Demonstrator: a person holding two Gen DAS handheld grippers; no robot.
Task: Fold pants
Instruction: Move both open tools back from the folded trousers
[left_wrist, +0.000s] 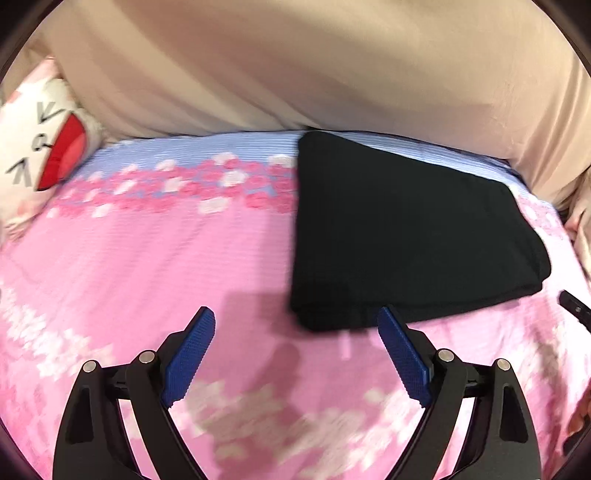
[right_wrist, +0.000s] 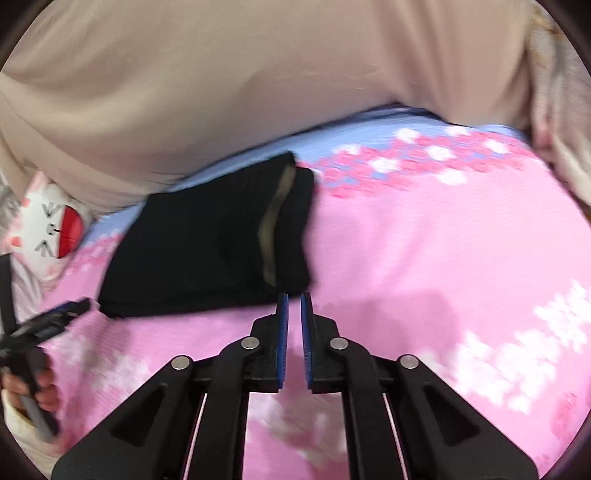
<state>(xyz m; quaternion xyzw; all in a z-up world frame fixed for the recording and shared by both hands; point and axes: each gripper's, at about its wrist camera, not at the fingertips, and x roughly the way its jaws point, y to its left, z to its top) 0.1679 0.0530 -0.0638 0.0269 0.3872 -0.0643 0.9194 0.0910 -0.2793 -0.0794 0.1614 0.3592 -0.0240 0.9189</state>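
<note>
Jaws: left gripper (left_wrist: 295, 325) spread beside folded pants (left_wrist: 406, 229)

Black pants (left_wrist: 410, 236), folded into a flat, compact, roughly rectangular stack with a tan inner waistband strip showing in the right wrist view, lie right of centre in the left wrist frame.

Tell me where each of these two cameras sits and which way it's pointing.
Left wrist view: sits on the left tongs, looking forward over the pink bedspread at the folded black pants ahead right; its open blue fingers show.
Right wrist view: sits on the right tongs, nearly shut and empty, facing the pants ahead left; the left tongs and hand show at left.
Both share the pants, bedspread, beige curtain and plush toy.
</note>
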